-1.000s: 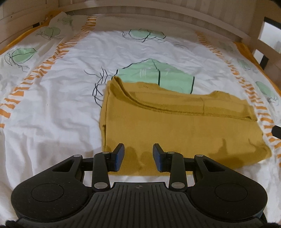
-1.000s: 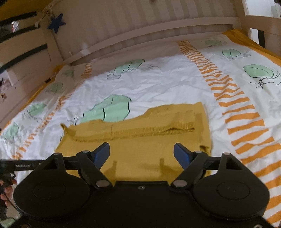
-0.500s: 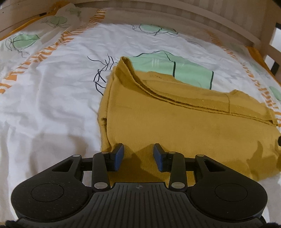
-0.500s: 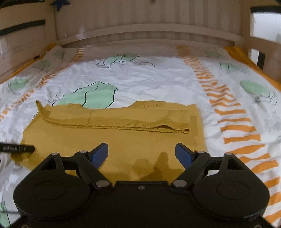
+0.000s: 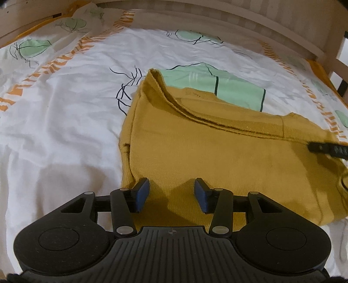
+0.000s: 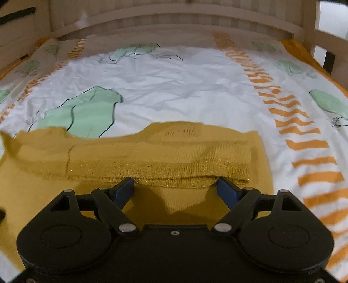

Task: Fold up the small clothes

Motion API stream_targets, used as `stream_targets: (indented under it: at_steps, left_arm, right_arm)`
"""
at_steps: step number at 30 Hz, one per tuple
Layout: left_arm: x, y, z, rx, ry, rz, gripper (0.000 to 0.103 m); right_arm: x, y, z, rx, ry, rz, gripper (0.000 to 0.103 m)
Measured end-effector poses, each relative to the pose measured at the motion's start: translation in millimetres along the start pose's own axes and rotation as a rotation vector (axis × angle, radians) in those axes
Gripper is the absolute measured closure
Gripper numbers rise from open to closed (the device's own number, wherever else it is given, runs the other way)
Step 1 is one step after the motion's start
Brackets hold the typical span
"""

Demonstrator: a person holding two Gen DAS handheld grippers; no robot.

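- Since the earlier frame I had brought the right gripper (image 6: 175, 187) forward: its blue pads, which had stood back over the plain front panel, now sat right at the edge of the folded-over band of the mustard sweater (image 6: 152, 156).
- Its jaws were spread wide and released, with nothing between them; whether the pads touched the knit I could not tell.
- The left gripper (image 5: 171, 193) had shifted only a little. It sat at the sweater's near-left corner, jaws released at a narrower gap, empty, knit showing between the pads.
- New in the left wrist view: a black finger of the right gripper (image 5: 326, 149) poked in from the right edge over the sweater, further in than half a second before.
- The right wrist view was blurrier than before, fitting a move under way.
- Count: one sweater (image 5: 217, 156), lying flat near the middle of the bed, its far strip folded back toward me into a double layer with a glittery hem.
- One bed sheet (image 5: 65, 122), white with green leaf shapes and two orange striped bands, one toward each side of the bed.
- One wooden bed rail (image 6: 174, 19) ran along the far edge.
- Two grippers, both empty.
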State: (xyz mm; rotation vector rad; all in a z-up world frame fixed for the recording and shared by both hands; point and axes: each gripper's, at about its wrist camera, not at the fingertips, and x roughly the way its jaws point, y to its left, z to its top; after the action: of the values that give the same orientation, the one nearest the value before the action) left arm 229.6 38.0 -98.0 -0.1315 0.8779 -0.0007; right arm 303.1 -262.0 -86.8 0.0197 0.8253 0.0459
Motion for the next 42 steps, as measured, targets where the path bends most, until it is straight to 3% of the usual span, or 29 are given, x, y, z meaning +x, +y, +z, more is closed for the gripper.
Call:
stream_targets:
  at_steps: [7, 15, 24, 29, 32, 42]
  left_arm:
    - [1, -1, 1, -0.006, 0.004, 0.007, 0.058]
    - [0, -1, 1, -0.01, 0.004, 0.006, 0.058]
    - [-8, 4, 5, -0.04, -0.008, -0.016, 0.059]
    - [-19, 12, 18, -0.021, -0.114, 0.024, 0.059]
    - [-16, 17, 30, -0.025, -0.108, -0.004, 0.058]
    - [40, 20, 66, 0.003, -0.031, -0.061, 0.059]
  right_arm:
    - [28, -12, 27, 0.045, 0.023, -0.012, 0.015]
    - [13, -27, 28, 0.097, -0.019, 0.002, 0.016]
    - [-18, 20, 11, -0.063, -0.038, 0.15, 0.016]
    - [-28, 43, 0, -0.106, -0.034, 0.217, 0.016]
    - [-35, 40, -6, -0.109, -0.04, 0.219, 0.016]
    - [-36, 1, -28, -0.182, -0.018, 0.107, 0.015]
